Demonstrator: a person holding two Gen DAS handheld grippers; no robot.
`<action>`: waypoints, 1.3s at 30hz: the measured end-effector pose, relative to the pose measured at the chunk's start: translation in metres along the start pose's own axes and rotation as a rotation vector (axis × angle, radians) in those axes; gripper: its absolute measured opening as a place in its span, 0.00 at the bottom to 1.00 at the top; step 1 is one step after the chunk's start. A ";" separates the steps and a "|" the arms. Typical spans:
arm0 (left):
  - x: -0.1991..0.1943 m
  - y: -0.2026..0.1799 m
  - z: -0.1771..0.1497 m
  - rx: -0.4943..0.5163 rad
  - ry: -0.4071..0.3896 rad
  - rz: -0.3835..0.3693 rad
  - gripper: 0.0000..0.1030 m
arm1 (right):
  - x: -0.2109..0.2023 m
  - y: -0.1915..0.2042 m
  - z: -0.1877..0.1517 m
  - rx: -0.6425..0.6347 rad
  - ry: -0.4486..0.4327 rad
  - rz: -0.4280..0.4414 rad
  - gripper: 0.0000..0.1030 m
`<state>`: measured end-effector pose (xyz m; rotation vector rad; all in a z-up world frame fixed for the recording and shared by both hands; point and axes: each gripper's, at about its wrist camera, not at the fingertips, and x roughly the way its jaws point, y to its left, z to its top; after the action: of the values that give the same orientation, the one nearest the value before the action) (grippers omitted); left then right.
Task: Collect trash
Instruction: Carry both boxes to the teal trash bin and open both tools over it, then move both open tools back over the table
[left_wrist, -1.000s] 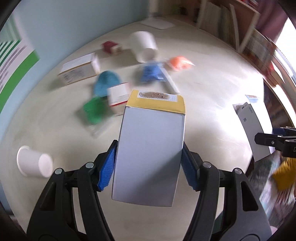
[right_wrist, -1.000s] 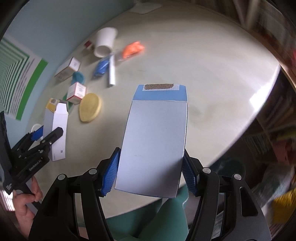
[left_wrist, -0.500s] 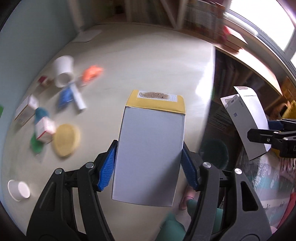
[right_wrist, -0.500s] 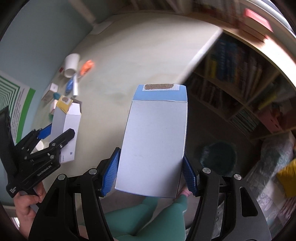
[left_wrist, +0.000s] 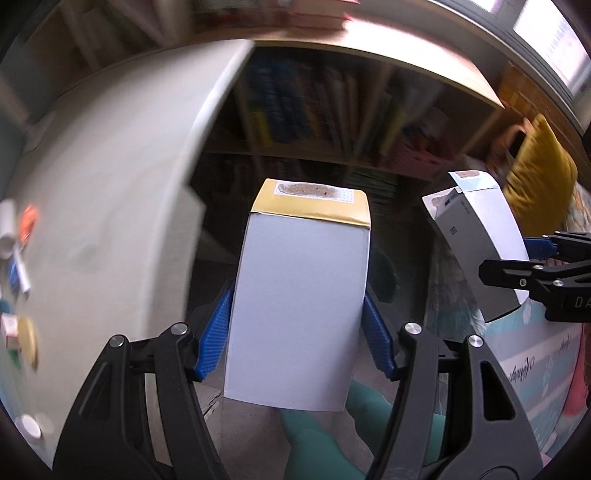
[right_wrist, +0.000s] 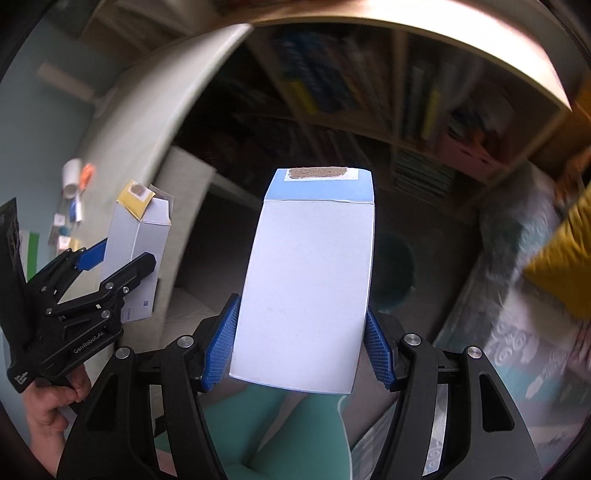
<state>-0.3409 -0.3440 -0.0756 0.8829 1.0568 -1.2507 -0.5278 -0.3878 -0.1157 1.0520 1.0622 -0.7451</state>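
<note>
A: Left wrist view first. What is the left tool (left_wrist: 297, 325) doing?

B: Its blue pads (left_wrist: 216, 332) pinch a white carton with a yellow flap (left_wrist: 301, 295), which stands upright between them. Off to the tool's right the right tool (left_wrist: 532, 266) shows, carrying a second white carton with a pale blue flap (left_wrist: 476, 240).

A: And the surface?

B: The pale surface (left_wrist: 110, 184) lies to the left of the tool, past its edge, so the carton hangs over the floor, not the surface. Beyond the tool's tip there is a dark round shape low down, perhaps a bin (left_wrist: 384, 273); it is too blurred to say for sure. Bookshelves (left_wrist: 332, 110) stand further off.

A: Anything left behind?

B: Yes. Small scraps (left_wrist: 18, 240) are on the surface at the far left: something orange, something white, a yellow disc, a cup. I judge those are for later.

A: Right wrist view?

B: The right tool grips the blue-flapped carton by its sides. The left tool appears to its left with the yellow-flapped carton, a hand (right_wrist: 55, 402) under it. The dark round shape sits just right of the carton's edge, ahead of the tool.

A: Progress?

B: Two cartons lifted, neither dropped yet; the release and more pickups remain, by my reckoning.
</note>
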 end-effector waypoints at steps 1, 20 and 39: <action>0.004 -0.009 0.002 0.017 0.009 -0.006 0.60 | 0.001 -0.015 -0.004 0.023 0.006 -0.002 0.61; 0.191 -0.112 0.009 0.178 0.339 -0.131 0.60 | 0.149 -0.156 -0.033 0.315 0.215 0.061 0.61; 0.238 -0.112 0.015 0.126 0.391 -0.097 0.85 | 0.173 -0.199 -0.018 0.405 0.207 0.146 0.77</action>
<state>-0.4491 -0.4440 -0.2942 1.2187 1.3528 -1.2640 -0.6511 -0.4404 -0.3438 1.5636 1.0170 -0.7617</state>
